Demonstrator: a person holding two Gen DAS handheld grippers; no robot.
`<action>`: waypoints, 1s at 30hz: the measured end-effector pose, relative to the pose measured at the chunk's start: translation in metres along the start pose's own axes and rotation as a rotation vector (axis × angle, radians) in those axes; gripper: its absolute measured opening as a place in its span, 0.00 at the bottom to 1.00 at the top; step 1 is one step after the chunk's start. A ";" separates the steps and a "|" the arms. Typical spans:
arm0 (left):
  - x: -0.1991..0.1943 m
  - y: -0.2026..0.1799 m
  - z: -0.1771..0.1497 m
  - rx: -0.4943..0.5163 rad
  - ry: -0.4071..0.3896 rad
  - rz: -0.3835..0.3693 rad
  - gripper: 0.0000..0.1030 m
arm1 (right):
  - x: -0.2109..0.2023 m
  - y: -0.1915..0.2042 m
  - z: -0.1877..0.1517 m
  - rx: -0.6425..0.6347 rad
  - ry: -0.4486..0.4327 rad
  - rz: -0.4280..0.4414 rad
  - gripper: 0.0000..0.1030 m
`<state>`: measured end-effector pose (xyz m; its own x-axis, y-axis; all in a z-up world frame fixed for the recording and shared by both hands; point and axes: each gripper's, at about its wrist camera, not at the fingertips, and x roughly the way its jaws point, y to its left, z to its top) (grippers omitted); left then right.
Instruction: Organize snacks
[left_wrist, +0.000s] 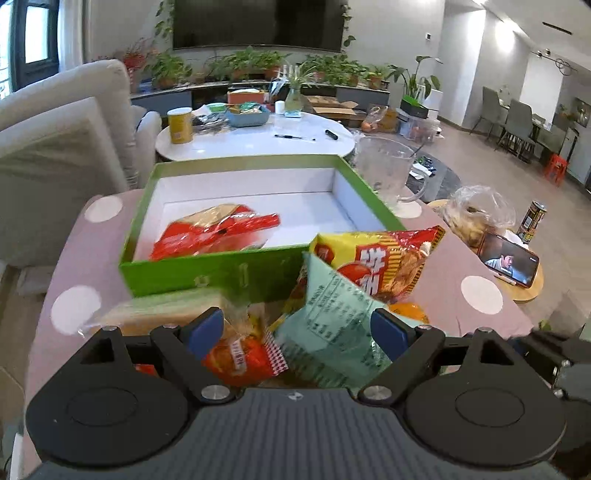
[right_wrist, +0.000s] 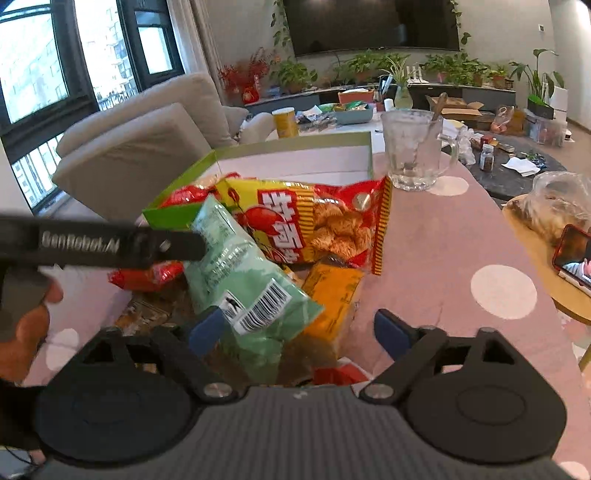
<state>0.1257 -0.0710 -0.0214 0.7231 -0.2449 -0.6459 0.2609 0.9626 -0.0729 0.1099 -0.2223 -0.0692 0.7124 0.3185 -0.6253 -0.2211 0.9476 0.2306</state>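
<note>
Judging by the green box (left_wrist: 221, 273), one red packet (left_wrist: 218, 230) is stowed (at 12 o'clock); a snack pile (left_wrist: 332, 306) remains, left gripper (left_wrist: 297, 326) and right gripper (right_wrist: 299, 328) held apart, empty.

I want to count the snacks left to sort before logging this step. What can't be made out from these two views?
- Bottom of the snack pile: in both wrist views the gripper bodies cover its near edge, so no full count.
- Red packet in the green box: left view, the box's near wall cuts off its lower part; print is blurred.
- Left gripper: right view, motion-blurred, crossing the green packet.
</note>
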 end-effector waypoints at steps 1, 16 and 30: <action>0.004 -0.003 0.002 0.012 -0.003 -0.005 0.82 | 0.000 -0.004 0.001 0.019 0.000 0.026 0.65; 0.029 -0.020 0.022 0.077 0.026 -0.086 0.63 | -0.004 -0.025 0.009 0.104 -0.064 0.084 0.65; 0.032 -0.030 0.024 0.108 0.077 -0.078 0.56 | -0.001 -0.016 0.008 0.137 0.002 0.127 0.65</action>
<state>0.1565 -0.1110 -0.0212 0.6479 -0.3051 -0.6980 0.3847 0.9219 -0.0458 0.1181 -0.2383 -0.0660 0.6829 0.4358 -0.5863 -0.2169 0.8873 0.4070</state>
